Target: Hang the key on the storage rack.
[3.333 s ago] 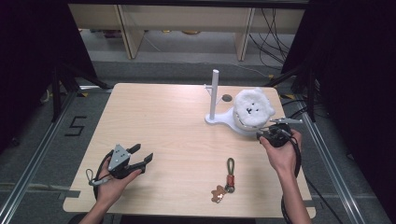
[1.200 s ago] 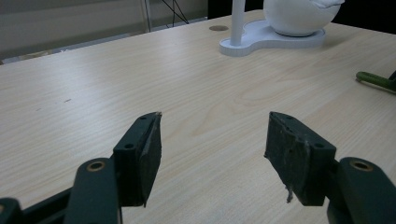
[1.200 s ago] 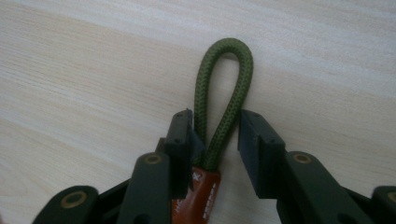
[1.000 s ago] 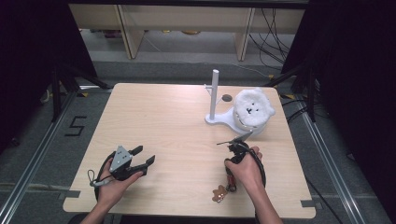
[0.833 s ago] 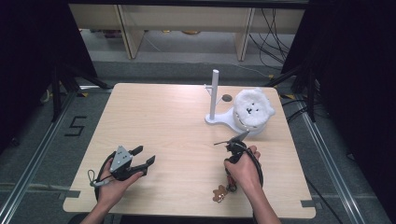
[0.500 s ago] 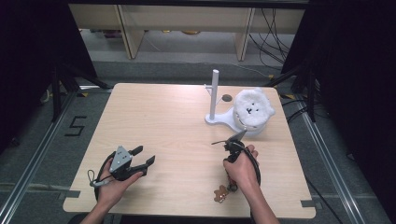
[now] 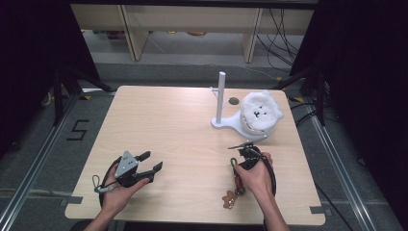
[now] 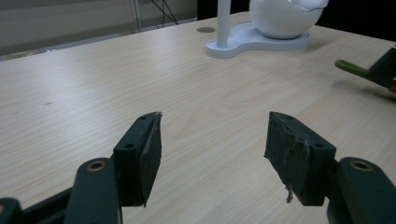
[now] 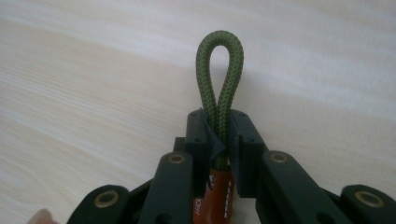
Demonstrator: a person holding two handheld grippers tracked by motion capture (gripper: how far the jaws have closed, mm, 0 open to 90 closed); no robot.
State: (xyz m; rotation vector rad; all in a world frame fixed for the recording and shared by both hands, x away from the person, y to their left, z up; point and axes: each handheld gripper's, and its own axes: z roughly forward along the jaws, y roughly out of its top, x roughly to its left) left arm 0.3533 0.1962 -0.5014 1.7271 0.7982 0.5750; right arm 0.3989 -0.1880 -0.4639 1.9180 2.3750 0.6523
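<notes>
A keychain lies near the table's front right: a green cord loop (image 9: 219, 60), a red tube (image 9: 218, 192) and a brown charm (image 7: 229, 199). My right gripper (image 9: 218, 126) has just been closing and is now shut on the cord loop, just above the red tube. From above, that gripper (image 7: 240, 161) sits low over the keychain's far end. My left gripper (image 7: 152, 161) rests at the front left, held in a hand. Its jaws stand open over bare wood, with nothing between the pads (image 8: 148, 147).
A white stand with an upright post (image 7: 221, 96) stands at the back right, with a fluffy white ball-shaped toy (image 7: 260, 113) on its base. The light wood table (image 7: 163, 125) reaches its front edge just behind both hands.
The right hand came from beside the white toy down to the keychain. Over the last second it settled at the cord loop. The left gripper has stayed put.
</notes>
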